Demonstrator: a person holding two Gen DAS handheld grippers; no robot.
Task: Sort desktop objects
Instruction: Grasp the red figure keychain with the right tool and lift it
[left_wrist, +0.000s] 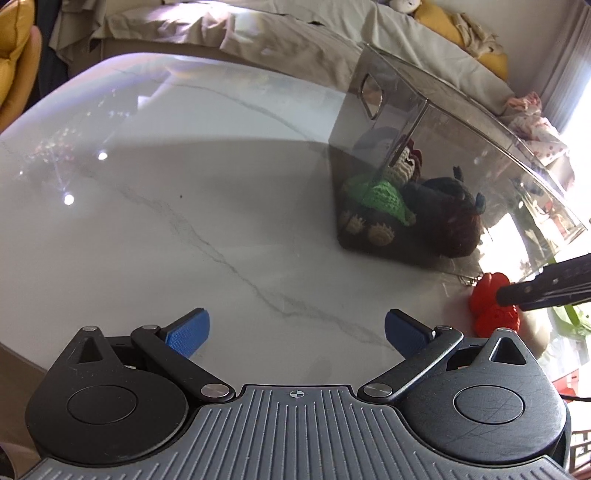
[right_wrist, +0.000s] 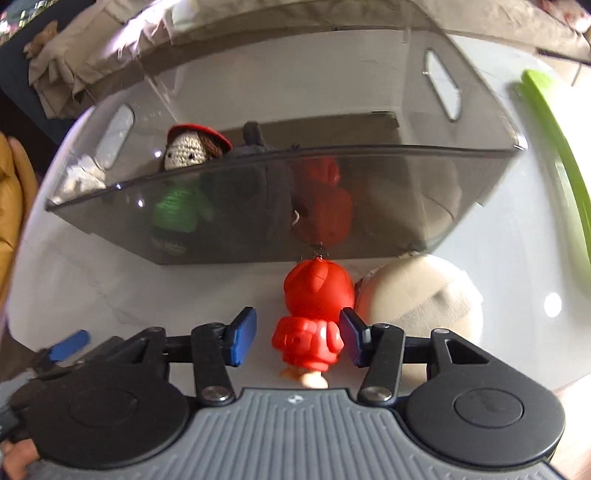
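- Right gripper (right_wrist: 297, 338): jaws open, straddling the red figurine (right_wrist: 312, 314); right pad looks just against it, left pad apart.
- Figurine lies on the white bench (right_wrist: 92, 280), just before the smoky bin (right_wrist: 369, 206), beside a beige cap (right_wrist: 424, 295).
- Left gripper (left_wrist: 297, 330): jaws wide, holding nothing.
- Crochet doll (right_wrist: 184, 155) inside the bin.

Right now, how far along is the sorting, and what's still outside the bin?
Done: the crochet doll and a dark plush toy already sit inside the smoky clear bin. In hand: the right gripper is open around the red figure keychain on the table, not yet closed. Left: that keychain and the beige round object beside it. The left gripper is open, empty.
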